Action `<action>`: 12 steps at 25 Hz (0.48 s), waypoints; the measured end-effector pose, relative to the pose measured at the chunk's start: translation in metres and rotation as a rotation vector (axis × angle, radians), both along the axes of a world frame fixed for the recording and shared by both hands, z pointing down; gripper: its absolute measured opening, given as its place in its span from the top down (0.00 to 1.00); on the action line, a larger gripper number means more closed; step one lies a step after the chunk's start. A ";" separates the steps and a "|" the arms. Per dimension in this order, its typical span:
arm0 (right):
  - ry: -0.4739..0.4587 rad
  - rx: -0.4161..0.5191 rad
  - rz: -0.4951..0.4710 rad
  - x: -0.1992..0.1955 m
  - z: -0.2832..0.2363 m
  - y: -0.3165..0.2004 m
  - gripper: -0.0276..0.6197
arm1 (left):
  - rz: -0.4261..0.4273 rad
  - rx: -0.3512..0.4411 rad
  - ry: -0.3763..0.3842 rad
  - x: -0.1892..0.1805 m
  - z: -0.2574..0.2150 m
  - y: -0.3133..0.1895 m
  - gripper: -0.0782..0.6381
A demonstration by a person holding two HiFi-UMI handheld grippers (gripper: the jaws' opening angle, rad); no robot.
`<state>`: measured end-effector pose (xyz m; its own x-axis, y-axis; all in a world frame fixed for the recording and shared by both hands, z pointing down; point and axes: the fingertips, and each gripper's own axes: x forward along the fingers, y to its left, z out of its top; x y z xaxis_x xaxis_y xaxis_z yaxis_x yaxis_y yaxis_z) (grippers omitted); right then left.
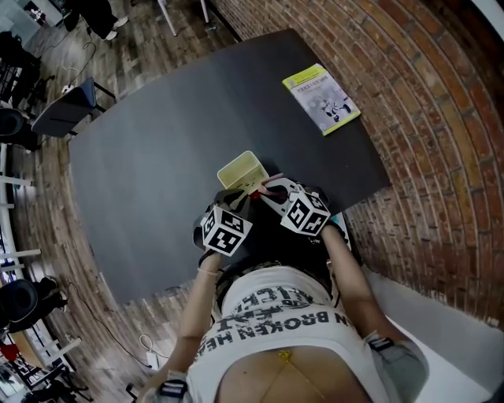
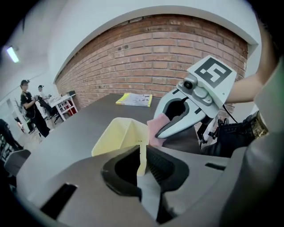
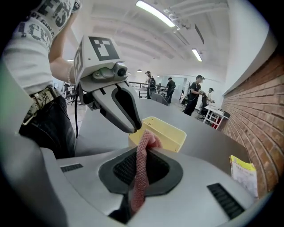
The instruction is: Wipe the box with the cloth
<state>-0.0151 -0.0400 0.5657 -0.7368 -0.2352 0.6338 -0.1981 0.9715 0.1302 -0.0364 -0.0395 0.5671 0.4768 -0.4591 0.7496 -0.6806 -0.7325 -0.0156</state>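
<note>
You're standing in a big open-plan workspace, part office and part lab; a long brick wall (image 1: 441,94) runs down one side, and the floor (image 1: 150,31) is dark wood plank; your table (image 1: 173,142) is a large dark slab with a printed booklet (image 1: 321,98) lying on it; black office chairs (image 1: 16,126) sit off at the edge; across the room several people (image 3: 194,98) stand among white desks (image 3: 213,116) under long ceiling strip lights (image 3: 155,12) — a shared hall with a high white ceiling

Bare table (image 1: 157,181) ahead, booklet (image 1: 321,98) far right
</note>
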 end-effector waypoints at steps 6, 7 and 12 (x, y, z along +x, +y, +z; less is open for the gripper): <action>-0.107 -0.018 -0.021 -0.007 -0.035 -0.003 0.93 | -0.092 0.056 0.124 -0.012 -0.017 0.000 0.84; -0.125 -0.018 -0.021 -0.008 -0.041 -0.003 0.93 | -0.105 0.073 0.156 -0.013 -0.025 0.000 0.85; -0.224 0.012 0.018 -0.015 -0.074 -0.004 0.93 | -0.149 0.184 0.298 -0.017 -0.071 0.000 0.88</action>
